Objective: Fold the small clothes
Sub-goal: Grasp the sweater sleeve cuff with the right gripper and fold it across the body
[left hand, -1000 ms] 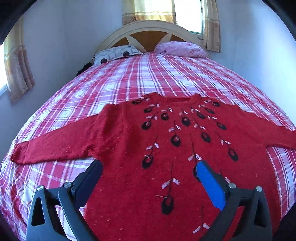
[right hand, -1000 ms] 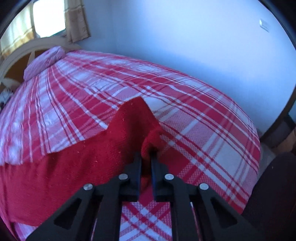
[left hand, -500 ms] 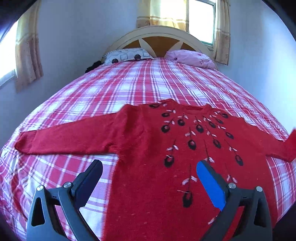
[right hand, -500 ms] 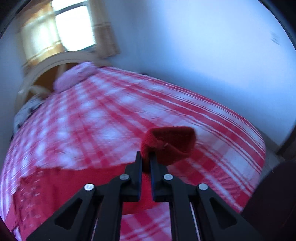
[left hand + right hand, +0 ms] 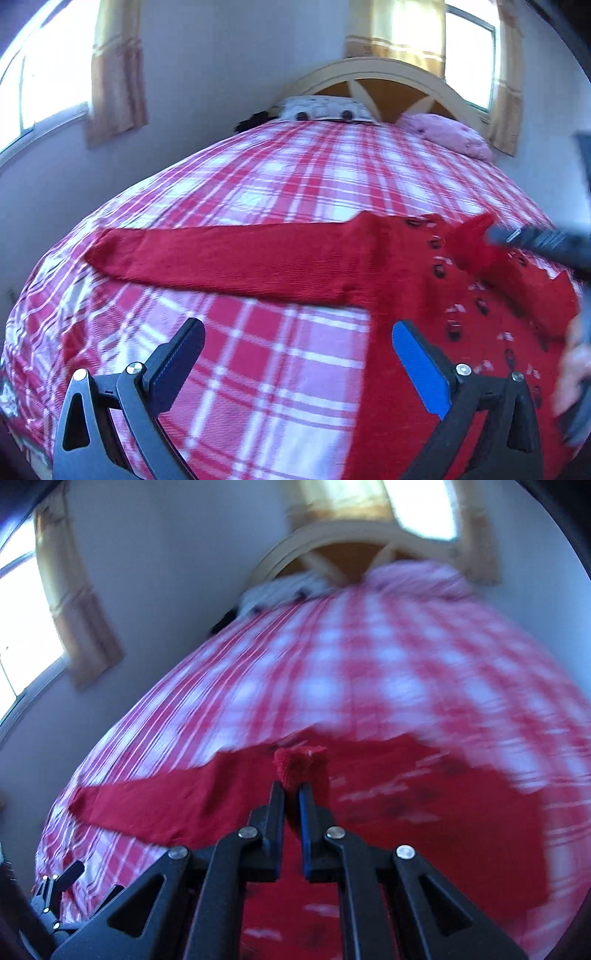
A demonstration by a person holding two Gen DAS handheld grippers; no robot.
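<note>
A red knit sweater [image 5: 461,332] with dark feather motifs lies flat on the plaid bed. Its left sleeve [image 5: 221,258] stretches out flat to the left. My right gripper [image 5: 291,790] is shut on the cuff of the right sleeve [image 5: 301,762], held up over the sweater's chest. In the left wrist view the right gripper [image 5: 495,236] reaches in from the right with the cuff [image 5: 469,243] folded over the body. My left gripper [image 5: 295,354] is open and holds nothing; it hovers over the bedspread below the left sleeve, at the sweater's left edge.
The red-and-white plaid bedspread [image 5: 277,192] covers the whole bed. Two pillows [image 5: 325,109] lie by the arched headboard [image 5: 388,74]. Curtained windows stand at the left wall [image 5: 48,92] and behind the bed. A person's hand [image 5: 576,369] shows at the right edge.
My right gripper has swung the sleeve cuff off the bed and leftward over the sweater's body. My left gripper has shifted left, from over the sweater's hem to beside its left edge.
</note>
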